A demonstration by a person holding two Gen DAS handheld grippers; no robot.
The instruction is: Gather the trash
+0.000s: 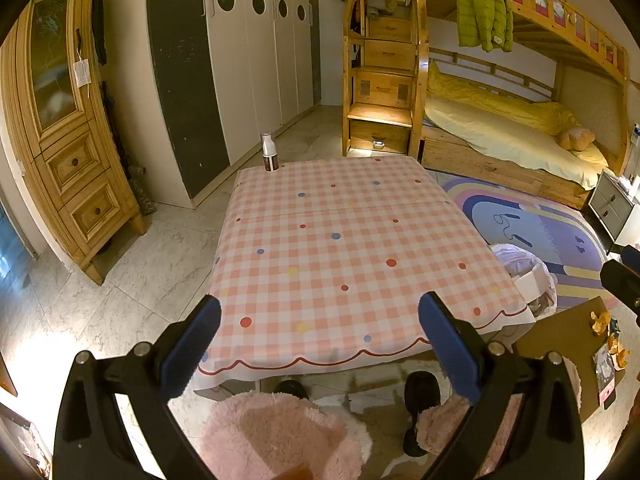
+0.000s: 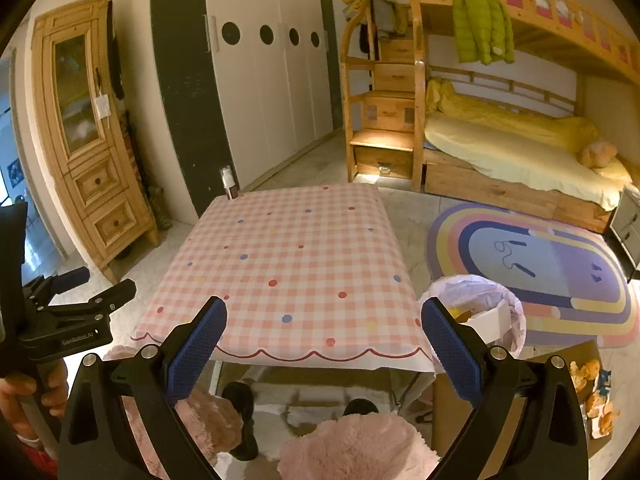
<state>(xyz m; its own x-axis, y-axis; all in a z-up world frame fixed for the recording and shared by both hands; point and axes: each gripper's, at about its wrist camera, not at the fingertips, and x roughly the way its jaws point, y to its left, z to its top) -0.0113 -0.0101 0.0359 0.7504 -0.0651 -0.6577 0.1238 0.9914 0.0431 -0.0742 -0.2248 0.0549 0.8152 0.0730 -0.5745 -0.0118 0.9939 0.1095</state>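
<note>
Both grippers, left (image 1: 320,340) and right (image 2: 323,340), are held wide open, nothing gripped. Trash (orange peels) (image 2: 588,376) is left on the cardboard (image 2: 560,364) near right, beside the bin (image 2: 516,312). Peels could get crushed or scattered if pinched carelessly.

Both handheld tools are showing black plastic frames with silver round screws, each carrying two blue textured pads (image 1: 192,346) on the jaws. The left gripper (image 2: 94,286) is bearing small white lettering (too small to read surely). Fluffy pink trousers (image 1: 276,436) and black shoes (image 2: 240,420) are covering the person's legs.
</note>
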